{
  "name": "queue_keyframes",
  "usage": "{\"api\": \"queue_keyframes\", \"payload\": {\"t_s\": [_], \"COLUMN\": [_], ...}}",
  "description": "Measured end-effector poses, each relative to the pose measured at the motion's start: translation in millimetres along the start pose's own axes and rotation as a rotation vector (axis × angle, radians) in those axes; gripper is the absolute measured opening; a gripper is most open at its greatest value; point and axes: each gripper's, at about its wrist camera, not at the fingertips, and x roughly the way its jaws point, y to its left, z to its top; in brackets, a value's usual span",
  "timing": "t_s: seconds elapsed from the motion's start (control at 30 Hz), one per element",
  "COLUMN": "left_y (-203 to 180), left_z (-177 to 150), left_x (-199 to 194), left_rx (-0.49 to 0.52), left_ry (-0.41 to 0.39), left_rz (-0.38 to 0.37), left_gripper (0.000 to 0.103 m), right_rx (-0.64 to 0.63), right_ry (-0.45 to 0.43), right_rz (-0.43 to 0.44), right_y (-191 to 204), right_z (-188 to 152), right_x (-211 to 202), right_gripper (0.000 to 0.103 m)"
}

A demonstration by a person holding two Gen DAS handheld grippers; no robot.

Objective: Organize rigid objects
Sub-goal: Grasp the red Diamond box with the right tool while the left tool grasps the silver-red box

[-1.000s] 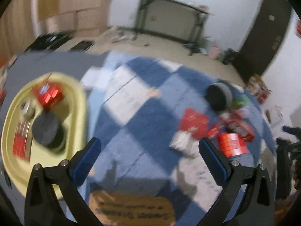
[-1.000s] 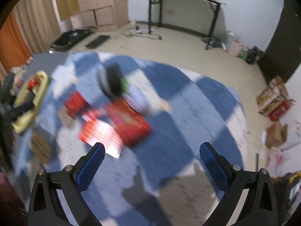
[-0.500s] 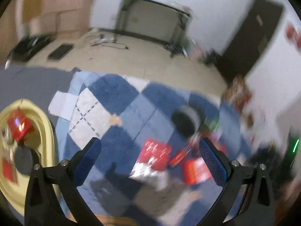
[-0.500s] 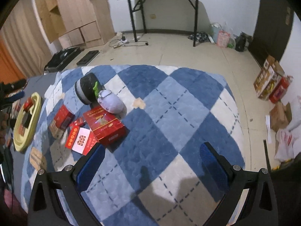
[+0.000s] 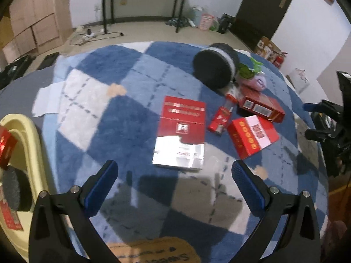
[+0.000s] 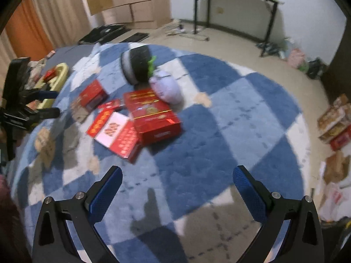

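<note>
While both grippers hang above the blue-and-white checked rug (image 5: 122, 118), neither holds anything: the left gripper (image 5: 174, 176) has its jaws spread wide with only rug and a grey shadow between them, and the right gripper (image 6: 176, 179) is likewise wide open over bare rug.

In the left wrist view, a flat red and silver box (image 5: 181, 131) lies just ahead of the left gripper. To its right sit a small red tube-like pack (image 5: 220, 118), a red and pink box (image 5: 252, 137) and a longer red box (image 5: 262, 107), all close together. Behind them a dark round tin (image 5: 214, 65) stands on its edge, with a lilac pouch (image 5: 254, 82) and something green just beside it.

At the left edge of that view is a pale yellow tray (image 5: 33, 149) holding a red pack (image 5: 5, 146) and a dark round thing (image 5: 13, 195), partly cut off.

From the right wrist view the same cluster lies well ahead and to the left of the right gripper: a large red box (image 6: 153, 114) touches the red and pink box (image 6: 116, 131), with the round tin (image 6: 137, 65) and lilac pouch (image 6: 166, 86) behind. The yellow tray (image 6: 59, 74) shows far left, near the left gripper's blue fingers (image 6: 47, 94).
</note>
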Motion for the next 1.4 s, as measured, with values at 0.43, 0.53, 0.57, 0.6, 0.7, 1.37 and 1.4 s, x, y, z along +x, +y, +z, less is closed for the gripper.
{"api": "queue_keyframes", "payload": {"t_s": [0.43,0.53,0.57,0.6,0.7,1.37,1.4], "left_y": [-3,-7,-10,-11,-8,-1,-2], "left_z": [9,15,18,19,19,20,20], "left_x": [19,25,27,28,31,51,51], "left_rx": [-0.005,-0.021,-0.004,0.003,-0.012,-0.044,-0.041], "left_ry": [0.034,0.040,0.035,0.033,0.038,0.059,0.057], "left_rz": [-0.012,-0.037,-0.032,-0.030,-0.039,-0.076,-0.078], "left_gripper": [0.103,0.103,0.103,0.103,0.103,0.102,0.102], "right_rx": [0.032,0.046,0.050,0.051,0.041,-0.013,-0.016], "right_ry": [0.011,0.007,0.007,0.009,0.002,0.037,0.041], "right_rz": [0.123,0.159,0.168,0.178,0.182,0.160,0.157], "right_y": [-17,-19,-18,-17,-11,3,3], "right_z": [18,23,25,28,34,60,61], "right_x": [29,34,36,39,47,96,98], "right_gripper": [0.103,0.103,0.103,0.103,0.103,0.100,0.099]}}
